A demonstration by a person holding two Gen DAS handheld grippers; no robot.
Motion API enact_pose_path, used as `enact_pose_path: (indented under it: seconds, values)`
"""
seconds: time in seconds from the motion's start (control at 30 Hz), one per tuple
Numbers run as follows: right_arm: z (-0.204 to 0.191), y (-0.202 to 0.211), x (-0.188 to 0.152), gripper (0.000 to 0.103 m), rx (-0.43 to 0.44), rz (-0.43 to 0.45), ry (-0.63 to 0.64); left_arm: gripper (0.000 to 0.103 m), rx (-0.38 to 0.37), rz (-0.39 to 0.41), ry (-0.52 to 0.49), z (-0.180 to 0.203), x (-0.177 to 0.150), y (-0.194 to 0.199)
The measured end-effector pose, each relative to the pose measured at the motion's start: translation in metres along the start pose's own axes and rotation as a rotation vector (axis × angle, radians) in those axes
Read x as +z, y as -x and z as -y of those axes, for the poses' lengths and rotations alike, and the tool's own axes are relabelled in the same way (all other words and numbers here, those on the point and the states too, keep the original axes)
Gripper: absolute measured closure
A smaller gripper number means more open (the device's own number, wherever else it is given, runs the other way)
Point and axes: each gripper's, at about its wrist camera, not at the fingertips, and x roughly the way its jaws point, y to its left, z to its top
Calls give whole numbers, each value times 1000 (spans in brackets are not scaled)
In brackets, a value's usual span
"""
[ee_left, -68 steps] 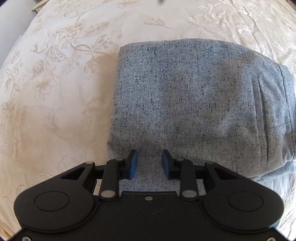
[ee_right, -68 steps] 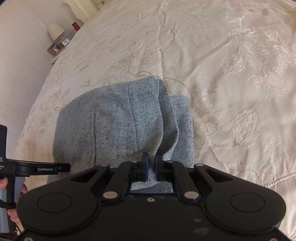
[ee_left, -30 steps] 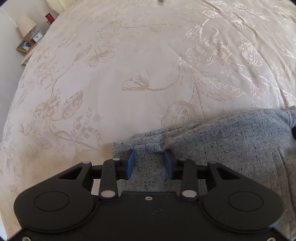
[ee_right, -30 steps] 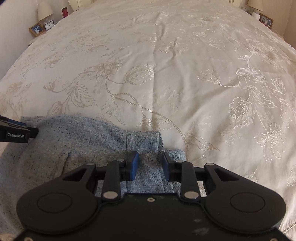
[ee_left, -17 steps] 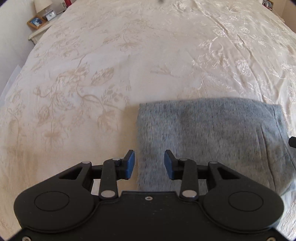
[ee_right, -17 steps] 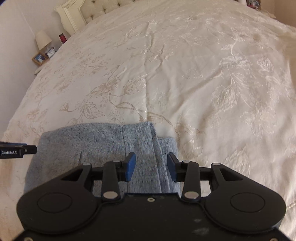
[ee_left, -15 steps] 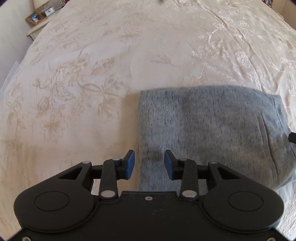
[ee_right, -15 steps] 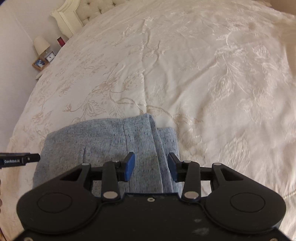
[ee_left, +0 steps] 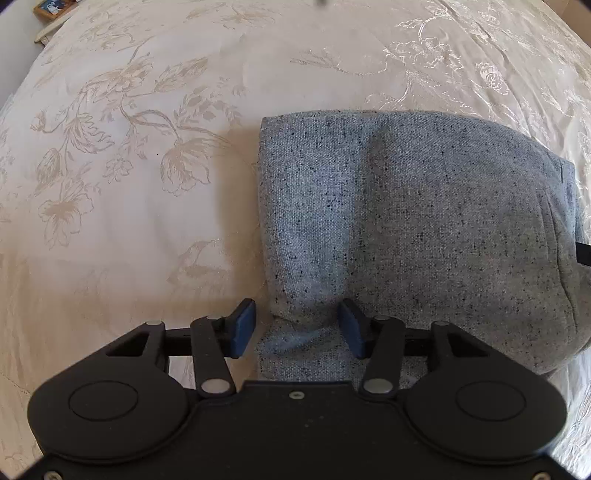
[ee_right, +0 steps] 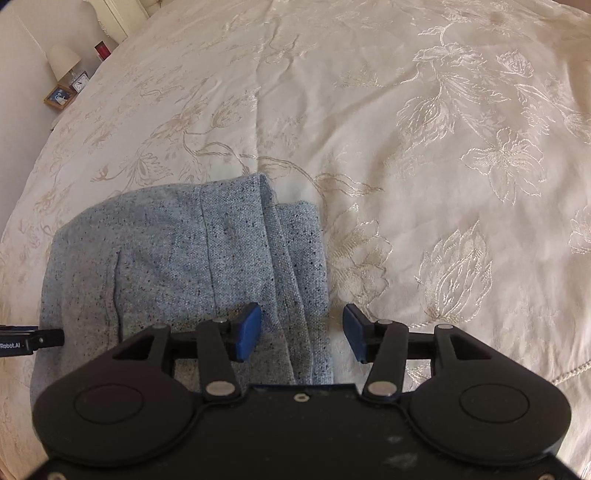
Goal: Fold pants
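The grey speckled pants [ee_left: 413,221] lie folded into a thick bundle on the cream bedspread [ee_left: 129,166]. My left gripper [ee_left: 297,334] is open over the bundle's near left corner, its jaws wide apart and holding nothing. In the right wrist view the pants [ee_right: 177,258] show stacked layers at their right edge. My right gripper [ee_right: 302,334] is open above that right edge, empty. The tip of the left gripper shows at the left edge of the right wrist view [ee_right: 33,339].
The floral bedspread [ee_right: 424,147] spreads wide beyond and right of the pants. A nightstand with a lamp [ee_right: 64,59], a clock and a picture frame [ee_right: 58,96] stands at the far left. A white headboard corner [ee_right: 118,14] is at the top.
Both grippers let go of the pants and opened wider. The folded bundle now lies flat, and both grippers have drawn back toward its near edge.
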Motion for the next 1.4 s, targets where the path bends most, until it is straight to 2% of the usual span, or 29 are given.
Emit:
enact_pose_path:
  seconds: [0.17,0.27,0.37,0.4,0.43,0.47,0.53,0.6,0.7,0.83,1.0,1.2,1.4]
  values:
    - [4,-10,2,47,18,20,-16,33,-5,5,14,-4,-2,-8]
    - [5,-12,2,46,23,35,-17,33,-25,-3,39,-8,-2,-11]
    - [5,-15,5,45,28,11,-44,36,-41,-11,83,-11,-1,-12]
    - [6,-16,8,45,33,-3,-59,45,-62,-13,99,-12,-1,-11]
    - [8,-16,10,45,39,-14,-70,66,-101,-13,108,-12,-1,-9]
    - [8,-16,12,46,45,-21,-73,71,-128,-11,114,-11,0,-6]
    - [6,-12,13,55,74,-20,-59,88,-82,11,101,-5,-1,2]
    - [0,-7,13,91,84,-13,-36,90,-52,41,87,2,-3,12]
    - [-12,4,11,92,58,12,-10,92,-33,85,101,2,-5,31]
    - [-15,22,12,92,64,48,-58,93,-43,125,126,0,-6,58]
    - [-25,47,11,92,68,77,-29,93,-34,162,132,2,-9,88]
    - [-45,73,1,93,120,83,6,93,0,193,189,-13,-26,116]
    - [-85,88,-15,93,196,68,55,94,65,226,232,-54,-60,140]
